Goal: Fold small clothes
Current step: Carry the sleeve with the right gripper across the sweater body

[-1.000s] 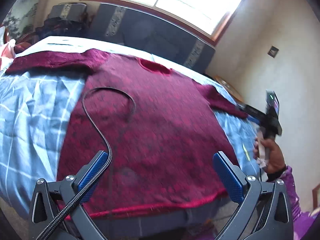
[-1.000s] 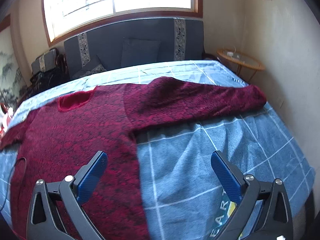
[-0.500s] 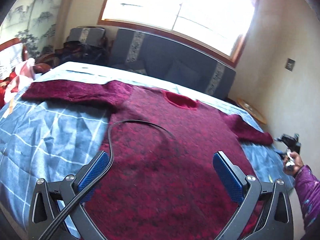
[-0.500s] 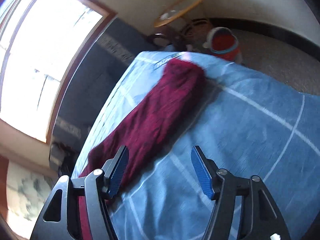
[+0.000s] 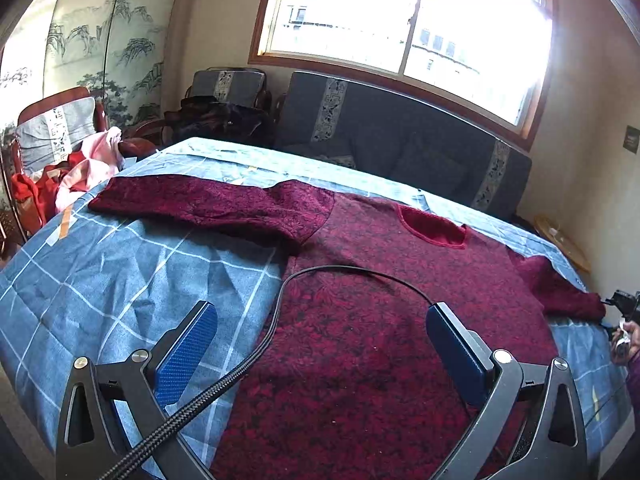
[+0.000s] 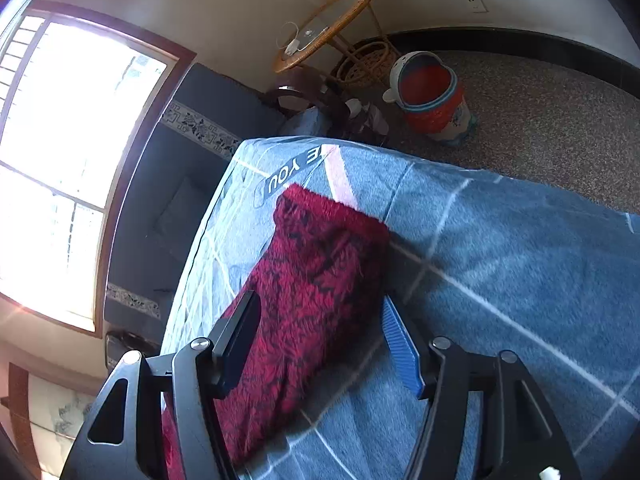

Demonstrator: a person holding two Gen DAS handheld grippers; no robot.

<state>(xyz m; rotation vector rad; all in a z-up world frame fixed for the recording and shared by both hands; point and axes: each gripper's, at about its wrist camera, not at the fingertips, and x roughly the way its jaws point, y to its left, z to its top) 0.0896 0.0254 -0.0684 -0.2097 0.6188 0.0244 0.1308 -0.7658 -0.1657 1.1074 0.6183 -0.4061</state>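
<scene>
Right claw (image 6: 316,336) rolled, closing astride sleeve (image 6: 320,264)

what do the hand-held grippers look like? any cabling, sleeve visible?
Both hand-held grippers, left and right, have black triangular cut-out frames, silver pivot screws and ribbed blue finger pads. A black braided cable runs past the left one. Purple sleeve at frame edge.

Right tongs (image 6: 316,340) closing around red sweater sleeve (image 6: 320,264) on blue checked bedspread (image 6: 520,264).
</scene>
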